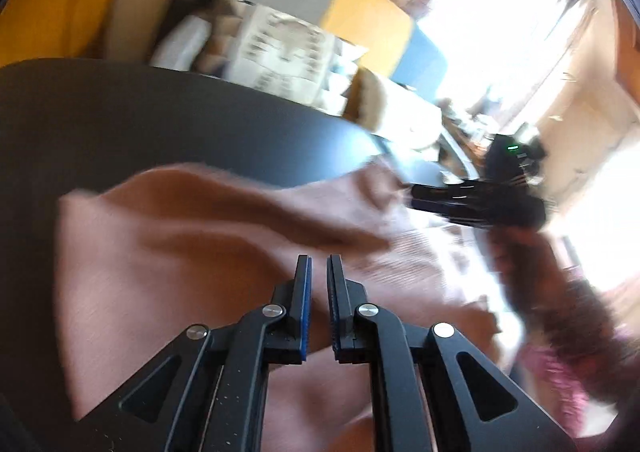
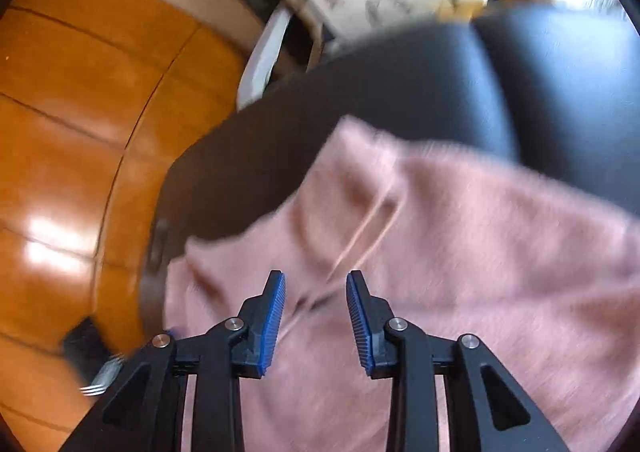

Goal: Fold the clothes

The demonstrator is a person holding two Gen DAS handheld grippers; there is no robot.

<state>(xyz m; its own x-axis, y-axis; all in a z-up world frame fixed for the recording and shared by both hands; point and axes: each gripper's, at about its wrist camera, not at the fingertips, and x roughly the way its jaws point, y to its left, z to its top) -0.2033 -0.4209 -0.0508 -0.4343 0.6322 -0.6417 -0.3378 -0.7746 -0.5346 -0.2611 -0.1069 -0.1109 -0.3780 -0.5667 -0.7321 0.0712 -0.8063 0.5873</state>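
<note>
1. Left wrist view: left gripper [image 1: 319, 272] has its jaws nearly together with nothing between them. The pink top [image 1: 192, 252] sprawls on the black table [image 1: 140, 112], and the right gripper [image 1: 460, 204] sits at 3 o'clock.
2. Right wrist view: jaws apart and empty over the top [image 2: 460, 252]. It looks soft, light and floppy, so I'd pinch a hem edge around 10 o'clock.

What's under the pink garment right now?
The pink garment lies rumpled on a dark table, which shows beyond its far edge. Whatever sits beneath the cloth itself is covered, so I cannot tell.
</note>
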